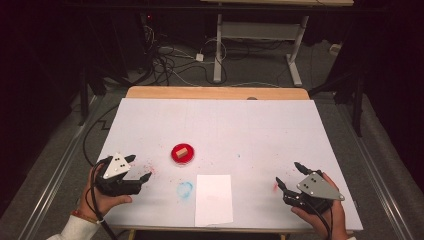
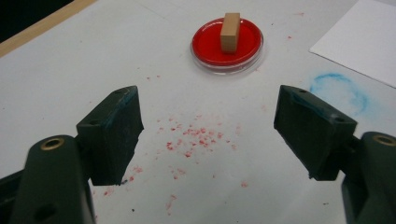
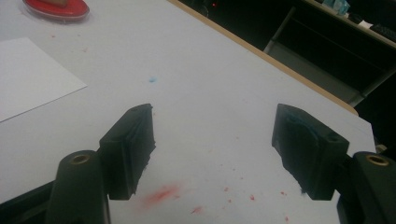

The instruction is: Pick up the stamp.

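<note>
Table [image 1: 280, 125] was covered with a white sheet, a strip of bare wood showing along its far edge. Red dish [image 1: 182, 153] sat left of table centre and served as the landmark for everything else. A small tan wooden block [image 1: 182, 150] stood inside the dish; in the left gripper view it lay lengthwise on the red floor of the dish, touching it.

Left gripper [image 1: 138, 168] rested near-left of the dish, close to the table's near edge, jaws spread wide with nothing between them, pointing toward the dish. Red speckles [image 2: 194, 137] lay scattered on the sheet between its jaws and the dish.

Right gripper [image 1: 289, 173] sat well to the right of the dish, also near the front edge, jaws wide apart and empty. A red smear [image 3: 159, 195] marked the sheet just under them.

A loose white paper [image 1: 214, 199] lay on the near side of the dish, slightly right. A faint blue ring [image 1: 184, 189] was smudged on the sheet between the paper and the left gripper, near side of the dish.

Room beyond the dish was dark: grey floor, tangled cables [image 1: 165, 60], white legs of another desk [image 1: 218, 50]
</note>
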Available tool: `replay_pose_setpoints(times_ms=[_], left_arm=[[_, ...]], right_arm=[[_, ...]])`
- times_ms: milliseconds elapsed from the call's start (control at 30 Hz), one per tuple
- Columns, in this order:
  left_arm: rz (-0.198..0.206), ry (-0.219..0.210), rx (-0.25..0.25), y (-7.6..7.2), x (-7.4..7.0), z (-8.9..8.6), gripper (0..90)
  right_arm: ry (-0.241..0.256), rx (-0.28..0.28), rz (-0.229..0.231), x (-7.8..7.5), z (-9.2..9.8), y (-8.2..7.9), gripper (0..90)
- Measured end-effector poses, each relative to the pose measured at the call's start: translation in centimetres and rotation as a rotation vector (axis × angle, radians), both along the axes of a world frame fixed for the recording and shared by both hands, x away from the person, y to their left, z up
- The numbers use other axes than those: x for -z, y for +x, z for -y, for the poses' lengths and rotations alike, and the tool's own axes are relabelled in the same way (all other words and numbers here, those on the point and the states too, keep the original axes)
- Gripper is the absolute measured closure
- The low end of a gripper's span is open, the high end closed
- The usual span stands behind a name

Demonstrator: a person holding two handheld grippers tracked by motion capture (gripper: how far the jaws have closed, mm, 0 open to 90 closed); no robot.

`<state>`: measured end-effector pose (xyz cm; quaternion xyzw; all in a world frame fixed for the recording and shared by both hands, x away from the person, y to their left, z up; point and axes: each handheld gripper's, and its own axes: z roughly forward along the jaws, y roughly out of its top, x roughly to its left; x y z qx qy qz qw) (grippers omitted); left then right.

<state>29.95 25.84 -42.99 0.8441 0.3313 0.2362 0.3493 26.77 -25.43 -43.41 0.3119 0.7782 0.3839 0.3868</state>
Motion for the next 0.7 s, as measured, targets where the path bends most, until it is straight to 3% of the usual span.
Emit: replay_pose_setpoints(times_ms=[233, 433, 700], left_arm=[[0.010, 0.035, 0.029, 0.8, -1.0, 0.8, 23.1], [-0.016, 0.037, 0.040, 2.2, -1.9, 1.8, 24.4], [-0.024, 0.071, 0.095, 4.0, -2.8, 3.6, 24.3]], right_arm=[[-0.007, -0.002, -0.005, 0.1, -0.1, 0.1, 30.0], [-0.012, -0.004, -0.011, 0.2, -0.2, 0.1, 30.0], [-0.017, -0.008, -0.016, 0.4, -0.2, 0.1, 30.0]])
